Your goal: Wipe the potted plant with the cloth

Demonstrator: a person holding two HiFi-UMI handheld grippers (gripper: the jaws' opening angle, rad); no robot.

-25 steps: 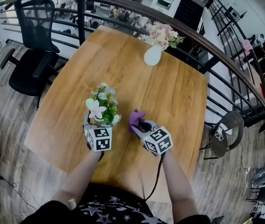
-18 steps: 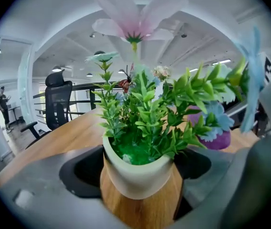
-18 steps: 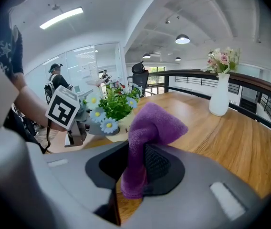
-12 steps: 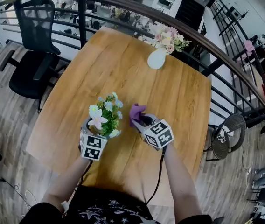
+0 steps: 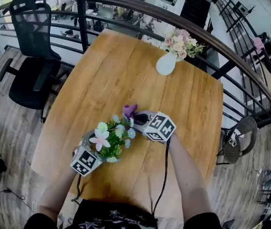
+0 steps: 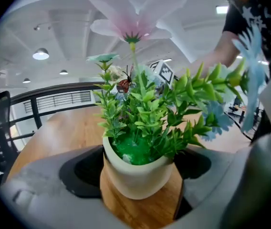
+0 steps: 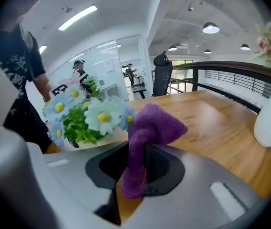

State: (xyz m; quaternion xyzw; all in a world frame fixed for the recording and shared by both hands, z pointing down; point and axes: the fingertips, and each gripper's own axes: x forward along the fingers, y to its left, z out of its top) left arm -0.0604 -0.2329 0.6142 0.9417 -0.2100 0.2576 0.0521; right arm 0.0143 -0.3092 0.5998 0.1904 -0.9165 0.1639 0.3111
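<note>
The potted plant (image 5: 111, 140) has green leaves, pale blue and pink flowers and a white pot (image 6: 135, 173). My left gripper (image 5: 97, 144) is shut on the pot, one jaw on each side of it, and holds the plant above the wooden table (image 5: 192, 109), tilted toward the right. The purple cloth (image 5: 129, 110) sticks up from my right gripper (image 5: 136, 118), which is shut on it. In the right gripper view the cloth (image 7: 147, 128) stands right beside the blue and white flowers (image 7: 95, 113); whether it touches them I cannot tell.
A white vase with pink flowers (image 5: 166, 63) stands at the table's far edge. A dark railing (image 5: 212, 37) curves behind the table. A black office chair (image 5: 30, 56) is to the left, a round wire stool (image 5: 235, 140) to the right.
My right gripper has carried the cloth leftward up to the flowers. The left gripper has rolled, so the plant now leans to the right, and its marker cube has dropped lower and further left.
</note>
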